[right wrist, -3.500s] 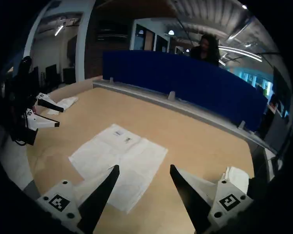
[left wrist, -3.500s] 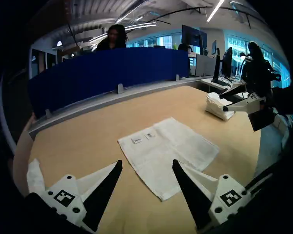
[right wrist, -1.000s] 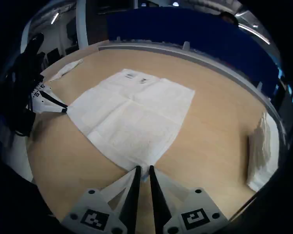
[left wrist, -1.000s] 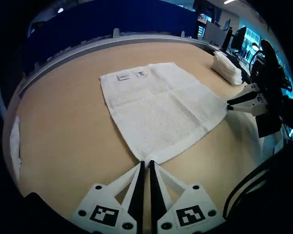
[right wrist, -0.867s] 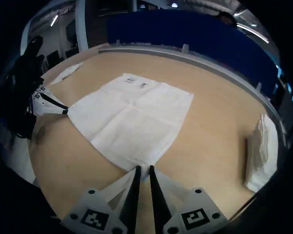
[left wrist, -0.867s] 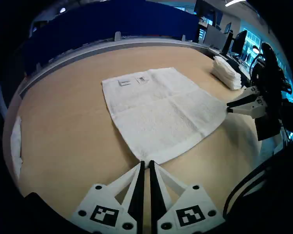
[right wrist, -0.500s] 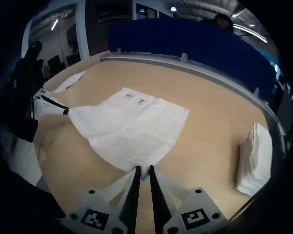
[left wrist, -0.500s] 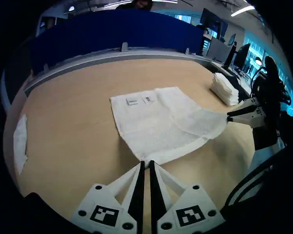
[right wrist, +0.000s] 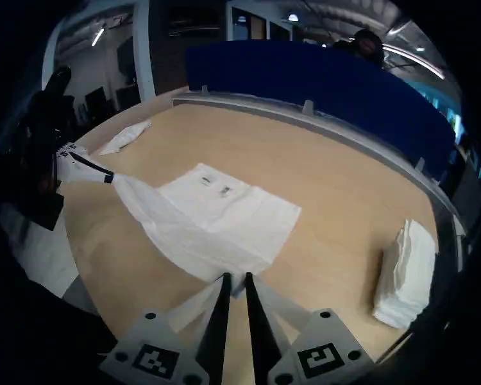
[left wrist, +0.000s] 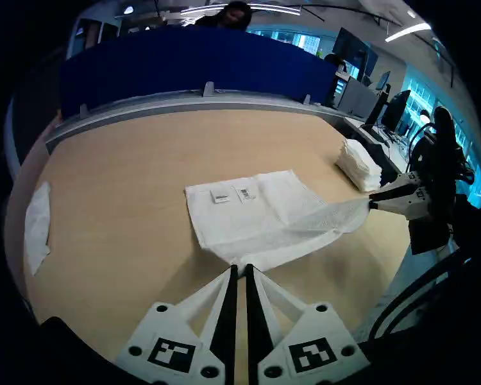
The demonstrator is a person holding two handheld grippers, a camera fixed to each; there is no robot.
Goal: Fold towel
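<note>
The table (left wrist: 125, 167) is open, bare wood from the towel (left wrist: 260, 212) at its middle back to the far edge, where a blue partition (left wrist: 195, 64) walls it off. Near the right edge a stack of folded towels (left wrist: 359, 165) stands in the way. Near the left edge a loose cloth (left wrist: 36, 224) lies flat. Broad bare wood separates both from the towel, whose near side is raised off the table, strung across the front.

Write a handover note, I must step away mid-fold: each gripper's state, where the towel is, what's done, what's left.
Left gripper: shut on one near corner of the towel.
Right gripper: shut on the other.
Near edge hangs above the table; far edge with the tags lies flat.
Done: both corners gripped and raised.
Left: probably carry it over to the far edge, lay down, release.
</note>
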